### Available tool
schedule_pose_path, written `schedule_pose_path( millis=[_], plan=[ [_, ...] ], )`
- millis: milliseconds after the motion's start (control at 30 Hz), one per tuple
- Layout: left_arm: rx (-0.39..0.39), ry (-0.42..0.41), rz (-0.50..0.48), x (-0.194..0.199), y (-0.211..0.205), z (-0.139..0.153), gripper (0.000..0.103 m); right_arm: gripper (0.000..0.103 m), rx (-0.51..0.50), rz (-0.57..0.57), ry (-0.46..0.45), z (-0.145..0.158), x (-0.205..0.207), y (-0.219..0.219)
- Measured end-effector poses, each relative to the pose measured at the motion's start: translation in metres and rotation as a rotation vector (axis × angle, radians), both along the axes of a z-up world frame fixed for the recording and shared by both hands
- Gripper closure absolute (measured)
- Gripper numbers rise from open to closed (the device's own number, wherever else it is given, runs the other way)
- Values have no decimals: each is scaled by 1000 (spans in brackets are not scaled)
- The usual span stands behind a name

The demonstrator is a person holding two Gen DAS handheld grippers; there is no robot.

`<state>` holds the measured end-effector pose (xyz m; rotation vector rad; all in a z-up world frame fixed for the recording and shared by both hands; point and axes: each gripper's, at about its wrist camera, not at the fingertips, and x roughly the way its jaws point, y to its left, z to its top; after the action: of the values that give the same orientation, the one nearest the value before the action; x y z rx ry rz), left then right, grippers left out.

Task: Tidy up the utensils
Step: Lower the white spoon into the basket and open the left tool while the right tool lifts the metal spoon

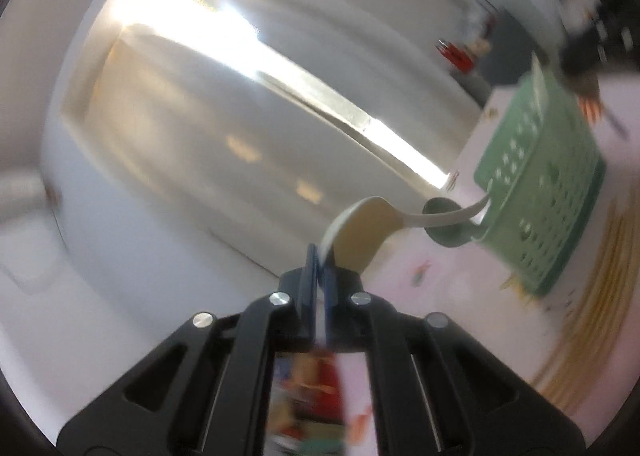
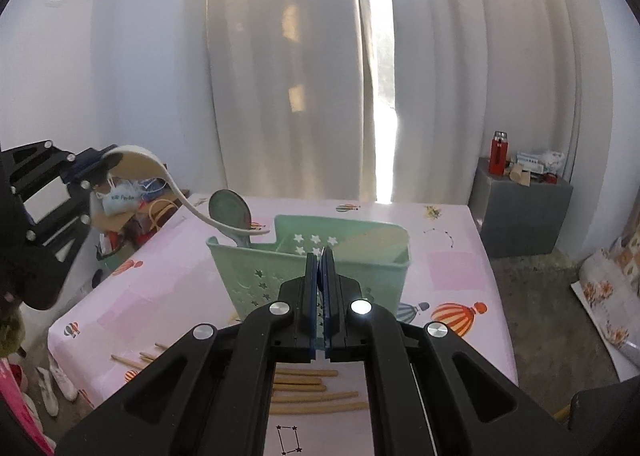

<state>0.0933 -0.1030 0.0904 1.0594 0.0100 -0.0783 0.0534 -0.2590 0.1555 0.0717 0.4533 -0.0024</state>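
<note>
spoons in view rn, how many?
2. The white spoon is clamped by its bowl in the left gripper, handle tip at the green basket rim. The green spoon stands in the basket's left corner. More may be hidden inside.

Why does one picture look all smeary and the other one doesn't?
Left wrist view: motion blur smears the green plastic basket and wall; only the cream plastic spoon, pinched in the left gripper, looks fairly sharp. Right wrist view: sharp, but sunlight glares through the white curtains' gap, and the fisheye bends the edges.
</note>
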Motion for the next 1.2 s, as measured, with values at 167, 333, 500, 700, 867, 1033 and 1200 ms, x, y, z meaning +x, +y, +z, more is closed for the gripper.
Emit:
schedule_pose_path(
  millis=[167,333,500,700,867,1033,1200],
  plan=[
    [182,-56,15,7,-21,-12,102,101,25,-5,-4,-3,-2,-8],
    [285,-34,-6,15,-32,-19,101,101,42,-6,-3,-6,-2,-12],
    [323,2,-53,22,-43,-20,100,101,51,-17,1,-9,-2,-17],
    [389,-61,-84,11,-39,-6,102,101,56,-35,2,-10,-3,-24],
    [404,-10,-103,-3,-33,3,102,101,74,-31,3,-14,-2,-26],
    [443,19,-106,-1,-35,-9,101,101,78,-23,3,-15,-3,-24],
    [299,138,-118,20,-45,-1,97,101,83,-33,5,-15,-3,-26]
  ],
)
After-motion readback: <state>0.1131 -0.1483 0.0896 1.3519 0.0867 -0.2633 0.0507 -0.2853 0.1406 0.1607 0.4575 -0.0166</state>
